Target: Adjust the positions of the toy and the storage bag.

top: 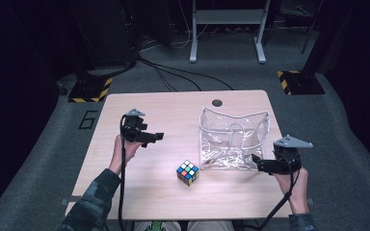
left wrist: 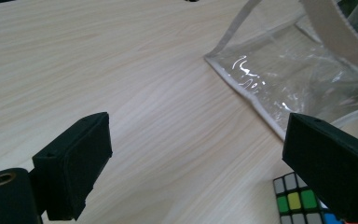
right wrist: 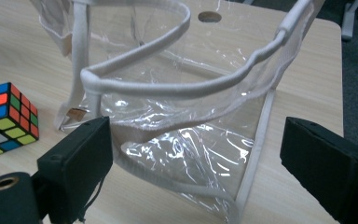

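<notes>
A scrambled colour cube [top: 188, 172] rests on the light wooden table [top: 139, 202], near the front middle. To its right stands a clear plastic bag [top: 233, 139] with white trim and handles, its mouth open upward. My left gripper [top: 155, 138] hovers left of the bag, jaws wide open and pointing right; in its own view the left gripper [left wrist: 200, 140] holds nothing, with the cube [left wrist: 298, 200] low right and the bag [left wrist: 298, 79] ahead. My right gripper [top: 259, 162] is open at the bag's front right corner. The right gripper [right wrist: 198, 140] frames the bag [right wrist: 182, 116], with the cube [right wrist: 7, 119] at left.
A round cable hole [top: 217, 102] sits near the table's far edge. On the grey floor beyond lie black cables [top: 173, 72], two black bases with yellow stripes [top: 90, 90], and the legs of a white stand [top: 226, 29]. The table's left half is bare wood.
</notes>
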